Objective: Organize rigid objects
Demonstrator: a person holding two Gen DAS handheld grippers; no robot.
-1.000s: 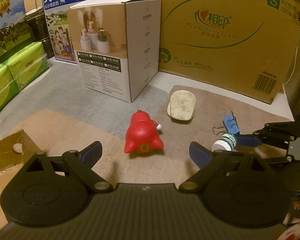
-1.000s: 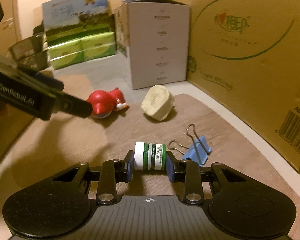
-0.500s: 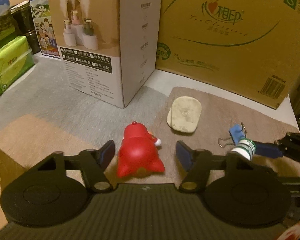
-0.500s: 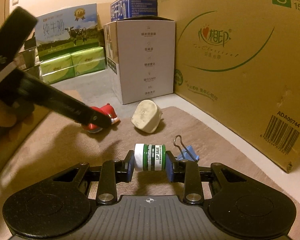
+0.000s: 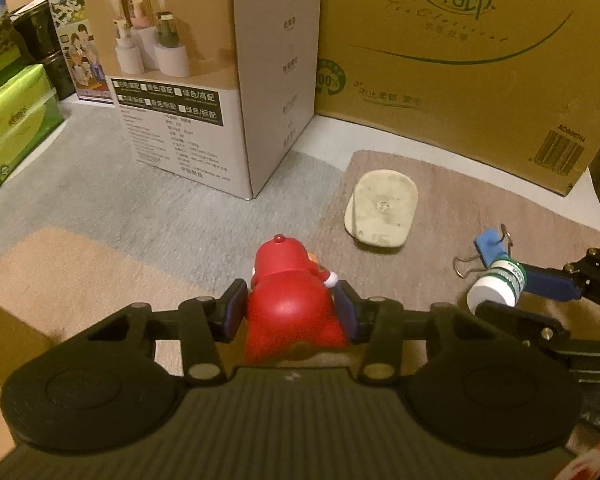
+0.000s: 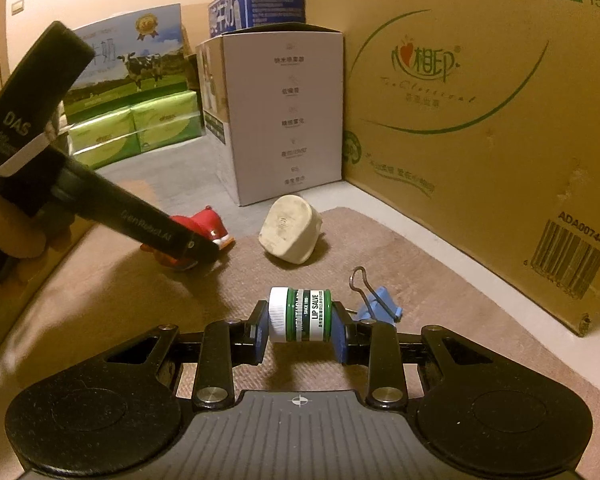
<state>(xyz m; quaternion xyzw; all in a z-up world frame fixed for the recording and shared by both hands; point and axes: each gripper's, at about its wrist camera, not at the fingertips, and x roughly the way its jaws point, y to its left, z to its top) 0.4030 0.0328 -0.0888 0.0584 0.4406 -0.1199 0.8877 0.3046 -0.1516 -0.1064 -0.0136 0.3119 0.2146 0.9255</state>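
My left gripper (image 5: 290, 310) is shut on a red toy figure (image 5: 292, 312) that rests on the tan mat; its blue pads press both sides. The toy also shows in the right wrist view (image 6: 204, 226), partly behind the left gripper's finger. My right gripper (image 6: 300, 330) is shut on a small green-and-white lip salve jar (image 6: 300, 314), held sideways above the mat; it also shows in the left wrist view (image 5: 496, 284). A cream soap-like block (image 5: 380, 208) lies on the brown mat. A blue binder clip (image 6: 376, 306) lies just beyond the jar.
A white product box (image 5: 228, 80) stands behind the toy. A large brown carton (image 5: 460, 60) walls off the back right. Green tissue packs (image 6: 136, 132) and milk cartons (image 6: 124, 64) line the left. A cardboard piece (image 5: 4, 336) sits at the near left.
My left gripper moved forward over the red toy and closed on it. My right gripper kept hold of the jar and lifted it slightly.
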